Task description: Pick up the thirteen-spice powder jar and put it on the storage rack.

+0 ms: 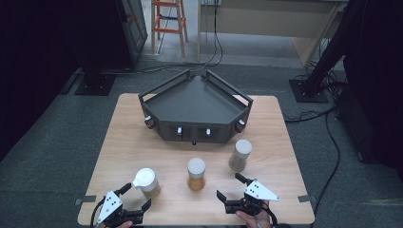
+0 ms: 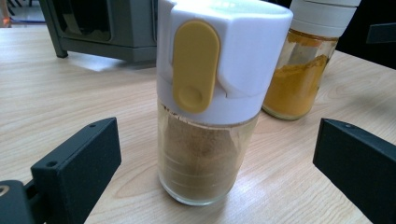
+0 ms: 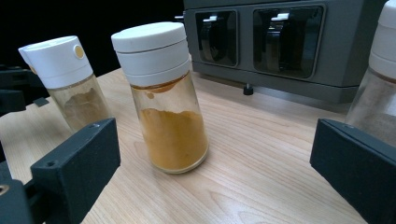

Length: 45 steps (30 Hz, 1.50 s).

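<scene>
Left gripper (image 1: 135,197): low at the near left of the surface (image 1: 128,142); fingers (image 2: 74,163) spread wide, holding nothing.
Brown spice jar (image 2: 208,154): upright on the surface, standing between the left fingers without touching either; white cap with a yellow flip tab (image 2: 196,65) facing the left gripper view; brown powder fills most of the glass.
Right gripper (image 1: 230,187): low at the near right of the surface; fingers (image 3: 77,163) spread wide, holding nothing.
Orange spice jar (image 3: 170,130): upright at the near centre, just ahead of the right gripper and nearer its left finger, clear of both; white ribbed cap, orange powder to about half height.
Grey spice jar (image 1: 240,155): upright to the right of the orange one, near the rack.
Dark rack (image 1: 195,102): wedge-shaped tray with raised rails, at the far centre of the surface, well apart from both grippers; two front openings face the jars.
Spacing: the three jars stand apart from one another.
</scene>
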Tool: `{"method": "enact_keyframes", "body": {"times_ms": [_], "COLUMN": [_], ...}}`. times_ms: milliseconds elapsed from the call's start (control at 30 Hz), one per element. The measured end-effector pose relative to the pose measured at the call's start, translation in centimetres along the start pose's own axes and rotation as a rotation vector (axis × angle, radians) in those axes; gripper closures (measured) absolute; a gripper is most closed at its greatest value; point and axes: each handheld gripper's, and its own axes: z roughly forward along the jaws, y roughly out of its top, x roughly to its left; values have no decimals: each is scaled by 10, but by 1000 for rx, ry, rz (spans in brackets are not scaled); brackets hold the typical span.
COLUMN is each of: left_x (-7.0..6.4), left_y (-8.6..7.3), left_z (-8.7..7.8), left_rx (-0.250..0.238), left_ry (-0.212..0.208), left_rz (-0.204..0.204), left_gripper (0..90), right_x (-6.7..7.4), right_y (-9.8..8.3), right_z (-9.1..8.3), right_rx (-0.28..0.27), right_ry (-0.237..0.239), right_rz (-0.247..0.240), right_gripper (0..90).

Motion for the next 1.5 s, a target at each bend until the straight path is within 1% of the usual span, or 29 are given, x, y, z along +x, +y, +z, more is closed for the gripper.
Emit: {"method": "enact_keyframes", "body": {"times_ms": [167, 267, 333, 500, 700, 933, 1000, 1167, 1267, 1400, 1500], "left_x": [0, 0, 1, 3, 4, 4, 4, 4, 4, 5, 6], "left_y": [3, 4, 5, 6, 6, 8, 10, 11, 12, 13, 16], "left_z": [4, 6, 7, 10, 14, 19, 21, 25, 27, 30, 33], "left_rx": [-1, -3, 2, 0, 3, 10, 15, 16, 14, 10, 20], "left_ry": [-5, -4, -5, -7, 0, -6, -10, -7, -7, -9, -12], "left_rz": [9, 6, 15, 5, 5, 12, 22, 24, 30, 26, 35], "left_gripper": [8, 8, 8, 8, 8, 8, 8, 11, 35, 61, 74], "right_x": [0, 0, 0, 0, 0, -1, -1, 0, 0, -1, -1], "right_y": [0, 0, 0, 0, 0, -1, -1, 0, 0, -1, 0], "right_z": [0, 0, 0, 0, 0, 0, 0, 0, 0, 0, 1], "right_rx": [-1, 0, -1, 0, 0, 2, 2, 1, 1, 3, 5], "right_ry": [1, 2, 1, 2, 5, 8, 6, 10, 10, 11, 12], "right_rz": [1, 1, 2, 3, 4, 10, 12, 9, 9, 11, 11], "right_gripper": [15, 15, 15, 15, 15, 15, 15, 15, 15, 15, 15]}}
